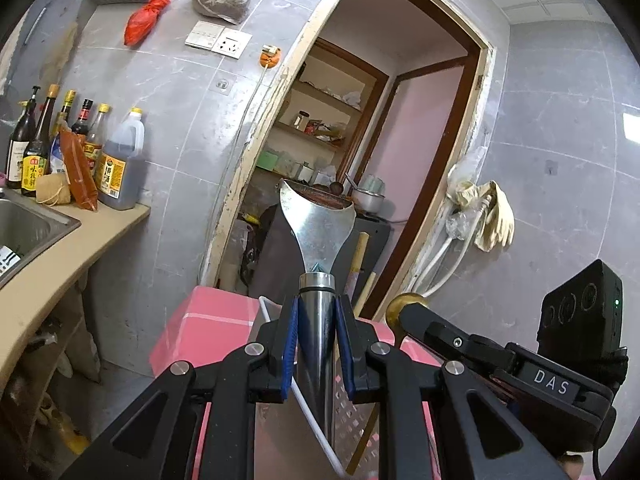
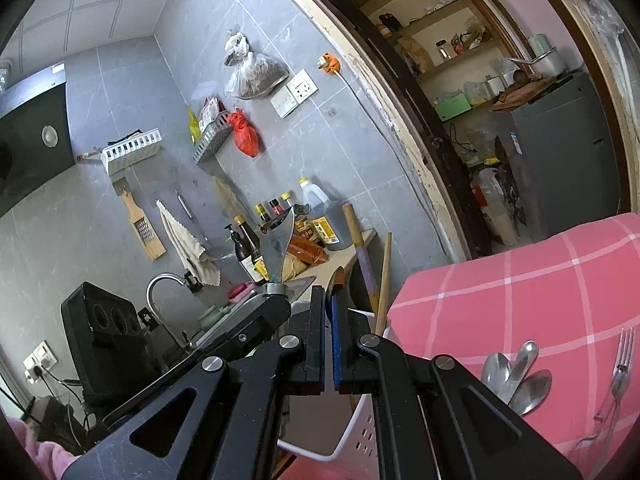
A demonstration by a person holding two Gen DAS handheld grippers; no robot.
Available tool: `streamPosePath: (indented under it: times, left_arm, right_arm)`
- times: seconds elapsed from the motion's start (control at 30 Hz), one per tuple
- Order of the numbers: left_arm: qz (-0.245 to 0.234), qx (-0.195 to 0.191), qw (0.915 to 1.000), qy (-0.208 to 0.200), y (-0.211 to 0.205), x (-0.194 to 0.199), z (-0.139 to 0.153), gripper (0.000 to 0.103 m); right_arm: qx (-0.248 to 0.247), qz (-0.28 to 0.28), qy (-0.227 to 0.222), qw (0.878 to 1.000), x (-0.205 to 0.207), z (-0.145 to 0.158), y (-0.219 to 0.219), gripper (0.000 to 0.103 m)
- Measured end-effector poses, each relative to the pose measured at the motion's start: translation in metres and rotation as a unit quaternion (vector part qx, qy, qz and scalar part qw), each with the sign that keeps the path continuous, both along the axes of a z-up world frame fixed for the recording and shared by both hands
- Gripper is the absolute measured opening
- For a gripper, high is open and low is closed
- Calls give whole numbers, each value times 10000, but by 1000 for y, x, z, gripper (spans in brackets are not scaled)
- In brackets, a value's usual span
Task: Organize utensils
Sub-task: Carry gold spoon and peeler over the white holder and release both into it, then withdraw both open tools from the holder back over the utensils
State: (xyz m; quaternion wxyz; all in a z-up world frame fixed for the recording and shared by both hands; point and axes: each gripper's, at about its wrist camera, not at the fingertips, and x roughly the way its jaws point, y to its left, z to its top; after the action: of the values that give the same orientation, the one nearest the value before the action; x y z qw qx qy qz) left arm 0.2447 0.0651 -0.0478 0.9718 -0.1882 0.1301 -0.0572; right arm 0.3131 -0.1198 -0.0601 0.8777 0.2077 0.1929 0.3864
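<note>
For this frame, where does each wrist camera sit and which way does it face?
Left wrist: on the left gripper, facing the doorway; its jaws clamp a steel spatula; the right gripper enters from the right.
Right wrist: on the right gripper, facing the tiled wall; its jaws pinch a brass-coloured spoon.
Shared: spatula, white basket, pink checked cloth.

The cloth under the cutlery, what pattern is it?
Pink cloth with white check lines, clearest in the right wrist view.

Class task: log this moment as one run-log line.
left gripper: shut on spatula | right gripper: shut on spoon | both over white basket
</note>
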Motion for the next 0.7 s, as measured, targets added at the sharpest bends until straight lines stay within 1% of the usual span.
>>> streamPosePath:
  times: [0.1, 0.17, 0.2, 0.23, 0.3, 0.37, 0.4, 0.47, 0.5, 0.53, 0.57, 0.6, 0.63, 0.67, 0.7]
  left_arm:
    - [-67, 39, 10000, 61, 0, -4, 1, 18]
    - [-78, 28, 9999, 84, 0, -7, 2, 18]
    - [-85, 12, 9999, 97, 1, -9, 2, 18]
    - [-88, 7, 9999, 113, 1, -11, 2, 18]
    - [-102, -11, 9999, 134, 2, -16, 4, 21]
    - [-89, 10, 9999, 142, 2, -19, 6, 28]
    - [-71, 26, 9999, 136, 2, -23, 9, 28]
    - [-41, 39, 9999, 148, 1, -27, 15, 31]
    - [-21, 59, 9999, 159, 0, -30, 19, 33]
    - [-4, 79, 9998, 160, -1, -32, 22, 40]
    - [33, 112, 9998, 140, -3, -36, 26, 45]
    - [71, 155, 9998, 102, -6, -40, 33, 47]
    - [97, 191, 9997, 91, -9, -44, 38, 51]
    - [128, 234, 9996, 87, -12, -47, 43, 57]
    - [160, 275, 9995, 90, -15, -49, 47, 60]
  right_arm:
    - [-91, -9, 56, 9999, -3, 0, -1, 4]
    - [-137, -25, 105, 9998, -5, 0, -1, 9]
    - [-132, -55, 118, 9998, -7, 0, -3, 14]
    - [-118, -76, 115, 9998, -9, 0, -5, 16]
    - [-97, -146, 93, 9998, -14, 3, -9, 16]
    - [-85, -241, 42, 9997, -20, 7, -14, 16]
    - [-97, -336, 4, 9994, -25, 10, -19, 16]
    - [-128, -499, -74, 9986, -32, 17, -26, 20]
    - [-160, -623, -155, 9978, -37, 22, -32, 27]
    - [-193, -739, -226, 9968, -42, 27, -37, 36]
    - [-221, -847, -291, 9957, -47, 32, -42, 40]
    - [-242, -959, -367, 9944, -52, 37, -49, 44]
    - [-265, -1052, -412, 9932, -54, 43, -54, 49]
    - [-305, -1162, -452, 9917, -58, 48, -59, 52]
    - [-364, -1290, -465, 9899, -61, 53, -65, 58]
